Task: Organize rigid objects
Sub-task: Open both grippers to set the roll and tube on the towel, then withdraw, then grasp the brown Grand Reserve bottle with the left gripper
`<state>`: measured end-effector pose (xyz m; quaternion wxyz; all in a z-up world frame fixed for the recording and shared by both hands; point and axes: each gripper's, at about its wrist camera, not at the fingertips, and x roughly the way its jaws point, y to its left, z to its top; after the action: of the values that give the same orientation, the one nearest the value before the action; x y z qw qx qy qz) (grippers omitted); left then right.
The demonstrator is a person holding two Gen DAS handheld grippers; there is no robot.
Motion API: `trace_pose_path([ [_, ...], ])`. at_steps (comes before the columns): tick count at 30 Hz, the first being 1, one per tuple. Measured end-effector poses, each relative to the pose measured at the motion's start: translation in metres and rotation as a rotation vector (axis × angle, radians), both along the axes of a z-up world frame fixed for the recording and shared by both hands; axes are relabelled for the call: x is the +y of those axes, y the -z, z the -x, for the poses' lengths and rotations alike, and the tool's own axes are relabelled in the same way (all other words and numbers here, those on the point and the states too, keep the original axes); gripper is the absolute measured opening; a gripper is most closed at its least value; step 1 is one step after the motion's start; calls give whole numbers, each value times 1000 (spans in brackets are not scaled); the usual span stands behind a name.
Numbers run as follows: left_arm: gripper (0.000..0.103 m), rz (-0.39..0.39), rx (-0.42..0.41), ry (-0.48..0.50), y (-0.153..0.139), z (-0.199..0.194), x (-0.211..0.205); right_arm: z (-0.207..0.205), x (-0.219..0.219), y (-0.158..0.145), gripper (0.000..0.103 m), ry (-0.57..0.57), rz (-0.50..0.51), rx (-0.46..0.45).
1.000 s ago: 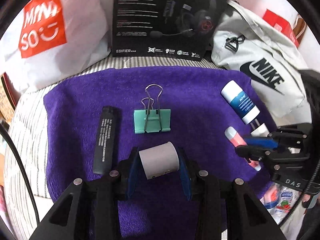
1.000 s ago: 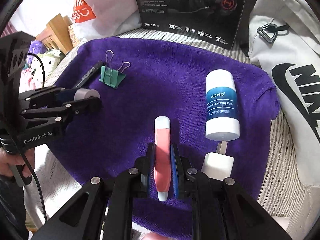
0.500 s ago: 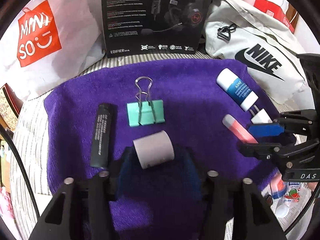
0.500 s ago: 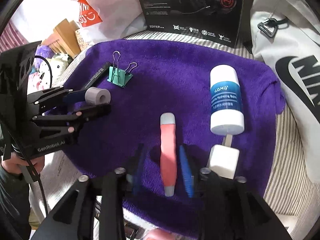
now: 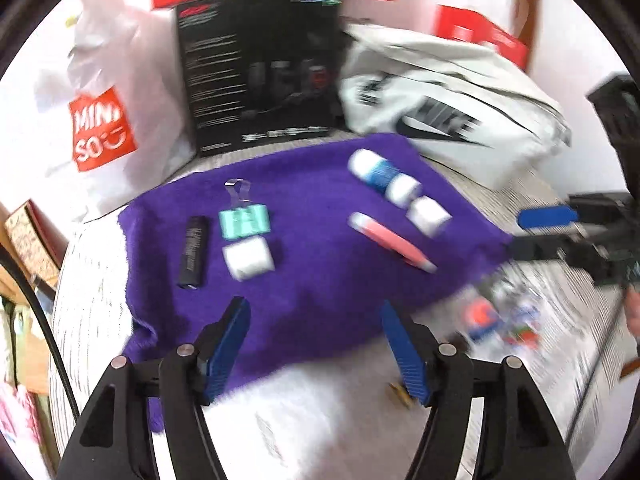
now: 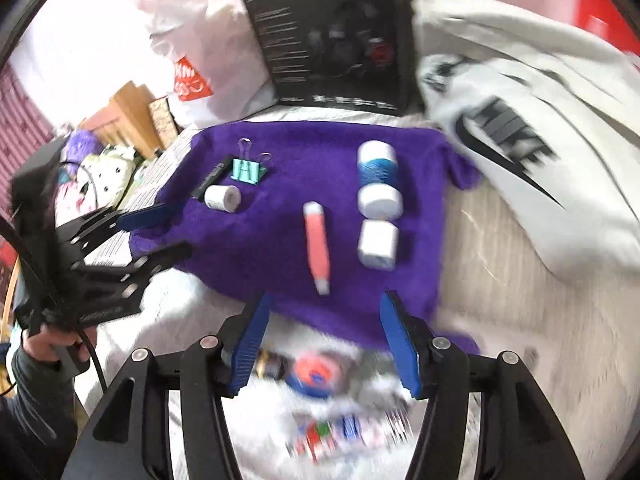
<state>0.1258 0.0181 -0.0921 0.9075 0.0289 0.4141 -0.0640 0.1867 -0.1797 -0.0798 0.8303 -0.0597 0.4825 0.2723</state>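
On the purple towel [image 5: 312,280] [image 6: 280,232] lie a black stick [image 5: 194,250] [image 6: 212,176], a green binder clip [image 5: 245,220] [image 6: 249,169], a grey tape roll [image 5: 249,258] [image 6: 223,197], a pink tube [image 5: 390,247] [image 6: 317,250], a blue-and-white balm tube [image 5: 382,178] [image 6: 377,178] and a white plug [image 5: 429,216] [image 6: 378,245]. My left gripper [image 5: 314,350] [image 6: 154,228] is open and empty, near the towel's front edge. My right gripper [image 6: 324,344] [image 5: 532,228] is open and empty, in front of the pink tube.
A black headset box [image 5: 260,72] [image 6: 332,36], a white Miniso bag [image 5: 100,120] [image 6: 192,60] and a white Nike bag [image 5: 452,108] [image 6: 520,120] stand behind the towel. Small packets [image 6: 320,376] [image 5: 500,316] lie on the striped cover in front of it.
Both grippers opened and let go: the tape roll and the pink tube now lie on the towel. Both grippers pulled back and up, away from the towel.
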Motion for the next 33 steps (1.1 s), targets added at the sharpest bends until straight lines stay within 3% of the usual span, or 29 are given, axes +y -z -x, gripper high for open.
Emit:
trace_pose_path([
  [5,67,-7,40,44,12,19,-32,29,-36,11,58,83,11,32],
  [11,67,-80,68,108,35,32,-59,75,-69,21,58,152,31,33],
  [22,66,-178,102,196,58,15,-75,114,-96,42,59,208,13,95],
  [25,58,-163,112,222,58,10,-80,113,-95,47,59,208,25,105],
  [29,29,-74,153,210,57,12,-75,109,-89,51,59,202,31,110],
  [33,26,-53,157,134,56,26,-59,105,-80,52,59,191,17,112],
])
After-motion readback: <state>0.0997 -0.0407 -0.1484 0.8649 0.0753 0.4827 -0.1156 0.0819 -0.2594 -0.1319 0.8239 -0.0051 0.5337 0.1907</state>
